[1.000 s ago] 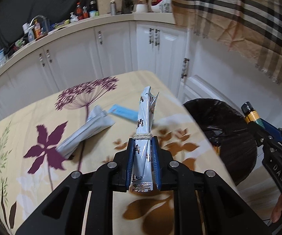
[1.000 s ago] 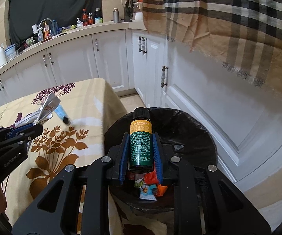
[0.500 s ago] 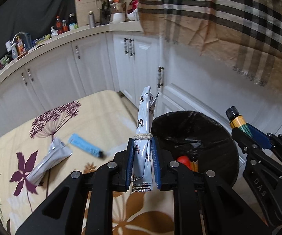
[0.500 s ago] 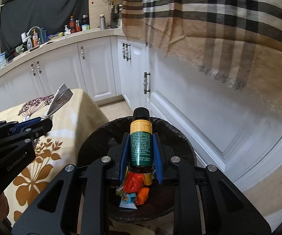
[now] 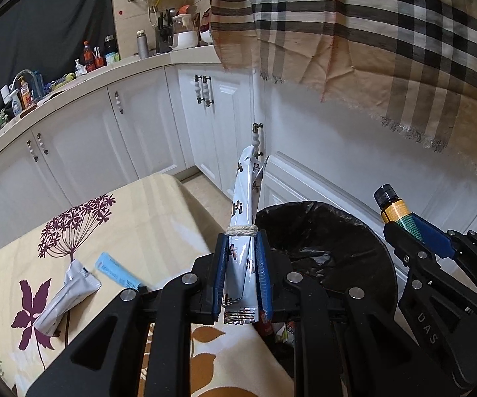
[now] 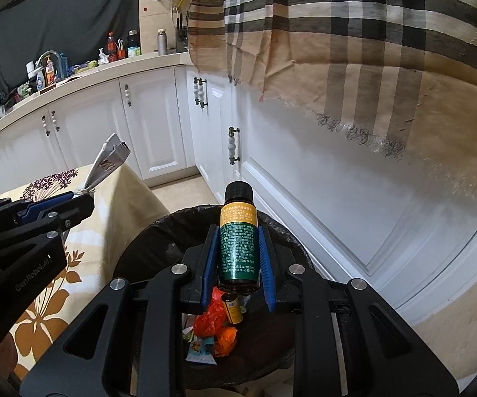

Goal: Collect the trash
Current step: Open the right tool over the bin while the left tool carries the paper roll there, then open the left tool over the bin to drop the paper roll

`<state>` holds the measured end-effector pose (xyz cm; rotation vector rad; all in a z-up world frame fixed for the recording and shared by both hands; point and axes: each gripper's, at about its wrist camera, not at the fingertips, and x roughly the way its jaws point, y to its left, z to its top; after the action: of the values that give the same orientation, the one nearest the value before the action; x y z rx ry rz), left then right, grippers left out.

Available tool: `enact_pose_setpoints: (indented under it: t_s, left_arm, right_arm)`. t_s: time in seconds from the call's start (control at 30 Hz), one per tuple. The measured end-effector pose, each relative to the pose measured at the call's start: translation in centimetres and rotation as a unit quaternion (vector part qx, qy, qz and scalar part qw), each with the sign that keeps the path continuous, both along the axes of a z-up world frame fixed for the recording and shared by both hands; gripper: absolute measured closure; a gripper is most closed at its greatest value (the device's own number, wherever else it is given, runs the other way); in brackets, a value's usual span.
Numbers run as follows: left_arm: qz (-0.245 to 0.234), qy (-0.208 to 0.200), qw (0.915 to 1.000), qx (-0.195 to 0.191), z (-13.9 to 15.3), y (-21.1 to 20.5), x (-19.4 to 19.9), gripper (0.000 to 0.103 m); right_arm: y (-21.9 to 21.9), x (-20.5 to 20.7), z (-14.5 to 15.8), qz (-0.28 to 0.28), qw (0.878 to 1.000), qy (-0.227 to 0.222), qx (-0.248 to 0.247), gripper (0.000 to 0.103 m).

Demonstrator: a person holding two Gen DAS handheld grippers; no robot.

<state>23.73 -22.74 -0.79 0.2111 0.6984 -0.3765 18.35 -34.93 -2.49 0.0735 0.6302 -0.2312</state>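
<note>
1. Your table (image 5: 159, 205), under a cream floral cloth, fills the left of the left wrist view. Its far corner ends short of the white cabinets (image 5: 146, 132), with a strip of bare floor between them. Its right edge runs just beside the bin.
2. Your trash bin (image 5: 337, 228), lined with a black bag, stands on the floor between the table edge and the white cabinet wall. Its round mouth is open and unobstructed from above. Orange wrappers (image 6: 217, 321) and a small bottle (image 6: 232, 304) already lie inside.
3. A plaid cloth (image 6: 354, 49) hangs down over the cabinet wall, well above the bin rim.
4. Your left gripper (image 5: 242, 278) is clenched on a white foil packet (image 5: 245, 205) bound with twine. The packet stands upright between the blue pads, its top tipped toward the bin. The gripper sits over the table's right edge, at the near-left rim of the bin.
5. Your right gripper (image 6: 238, 254) is clamped on a green bottle (image 6: 238, 241) with an orange label band and a black cap. It is held directly above the bin mouth, cap pointing away from you.
6. The two grippers are near each other but apart.
7. On the table, a grey foil pouch (image 5: 66, 297) lies just beside a blue tube (image 5: 119, 274), both well back from the table's right edge.
</note>
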Motion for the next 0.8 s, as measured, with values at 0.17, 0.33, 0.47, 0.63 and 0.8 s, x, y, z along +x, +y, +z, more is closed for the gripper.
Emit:
enact_pose_setpoints:
  t_s: [0.17,0.33,0.47,0.63,0.8]
  left_arm:
    - [-0.002,0.002,1.0,-0.001,-0.2,-0.3,0.2,0.084]
    - [-0.003,0.005,1.0,0.003,-0.6,-1.0,0.6,0.083]
    - [-0.004,0.015,0.9998,0.008,-1.2,-1.3,1.0,0.078]
    - [-0.001,0.019,0.9998,0.007,-1.4,-0.9,1.0,0.07]
    - [0.008,0.015,0.9999,0.002,-1.0,0.0,0.9,0.062]
  right_arm:
    - [-0.4,0.0,-0.2,-0.008,1.0,0.0,-0.002,0.08]
    - [-0.9,0.5,-0.7,-0.018,1.0,0.002,0.0,0.077]
    - [-1.4,0.7,-0.9,-0.026,1.0,0.003,0.004,0.073]
    - [-1.1,0.5,-0.9,-0.025,1.0,0.005,0.001,0.073]
    - [-0.5,0.7,-0.8,-0.018,1.0,0.006,0.002,0.071]
